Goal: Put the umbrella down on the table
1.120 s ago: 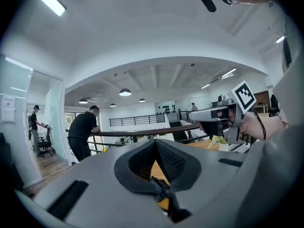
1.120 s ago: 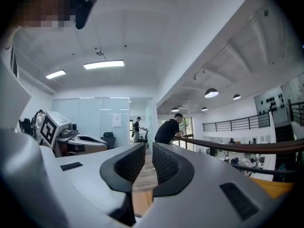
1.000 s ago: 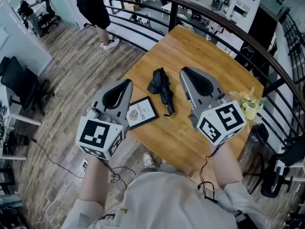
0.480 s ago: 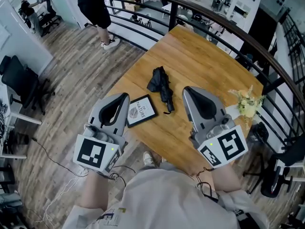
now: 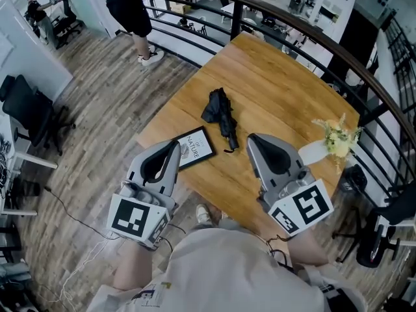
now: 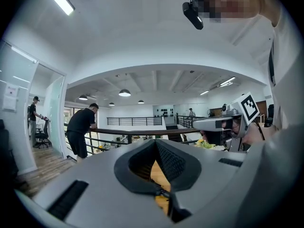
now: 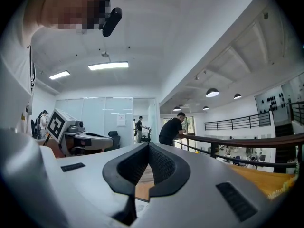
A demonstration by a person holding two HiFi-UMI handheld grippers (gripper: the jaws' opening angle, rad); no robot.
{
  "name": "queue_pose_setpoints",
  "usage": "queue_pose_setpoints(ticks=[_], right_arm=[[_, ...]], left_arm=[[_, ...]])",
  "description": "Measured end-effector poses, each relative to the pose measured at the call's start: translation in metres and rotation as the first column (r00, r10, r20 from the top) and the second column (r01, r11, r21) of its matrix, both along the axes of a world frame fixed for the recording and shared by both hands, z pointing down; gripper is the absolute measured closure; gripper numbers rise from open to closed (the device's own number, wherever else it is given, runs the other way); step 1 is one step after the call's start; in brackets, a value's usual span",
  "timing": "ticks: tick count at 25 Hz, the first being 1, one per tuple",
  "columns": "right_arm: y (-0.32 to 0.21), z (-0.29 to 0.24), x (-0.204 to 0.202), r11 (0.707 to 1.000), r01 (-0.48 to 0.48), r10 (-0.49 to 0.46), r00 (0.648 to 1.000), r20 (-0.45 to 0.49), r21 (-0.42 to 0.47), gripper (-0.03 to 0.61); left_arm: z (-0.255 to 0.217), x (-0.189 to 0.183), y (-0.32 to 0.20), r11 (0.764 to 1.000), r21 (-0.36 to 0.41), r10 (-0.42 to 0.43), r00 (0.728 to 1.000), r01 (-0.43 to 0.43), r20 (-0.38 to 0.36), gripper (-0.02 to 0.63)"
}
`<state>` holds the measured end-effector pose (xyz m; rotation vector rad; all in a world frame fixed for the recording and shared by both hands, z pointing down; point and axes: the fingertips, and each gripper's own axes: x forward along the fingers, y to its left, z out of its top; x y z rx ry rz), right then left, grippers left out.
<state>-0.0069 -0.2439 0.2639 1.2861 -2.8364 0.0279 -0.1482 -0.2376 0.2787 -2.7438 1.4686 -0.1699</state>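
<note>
The folded black umbrella point(image 5: 221, 114) lies flat on the wooden table point(image 5: 279, 77), its handle toward the near edge, with nothing touching it. My left gripper point(image 5: 174, 145) hovers at the table's near-left edge, jaws shut and empty, over the corner of a framed print. My right gripper point(image 5: 251, 138) is held level over the near part of the table, to the right of the umbrella's handle and short of it, also shut with nothing in it. In the left gripper view the left gripper's point(image 6: 155, 141) tips meet; in the right gripper view the right gripper's point(image 7: 148, 145) do too.
A framed print point(image 5: 193, 148) lies at the table's near-left edge. A vase of pale flowers point(image 5: 335, 142) stands at the right corner. A dark railing point(image 5: 292, 28) runs behind the table. A person in black point(image 5: 130, 8) leans on it at the far left.
Both grippers have drawn back toward the near edge of the table, away from the umbrella. The umbrella has stayed where it lies.
</note>
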Motion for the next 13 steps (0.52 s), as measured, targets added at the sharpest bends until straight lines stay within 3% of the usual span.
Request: queue_pose_setpoints(ticks=[13], right_arm=[[0.001,-0.011,-0.001,0.999,0.001,-0.001,1.000,-0.013,0.033,0.551]], left_arm=[[0.001,-0.011,0.005,0.999,0.019,-0.047,0.997,0.046,0.055,0.597]])
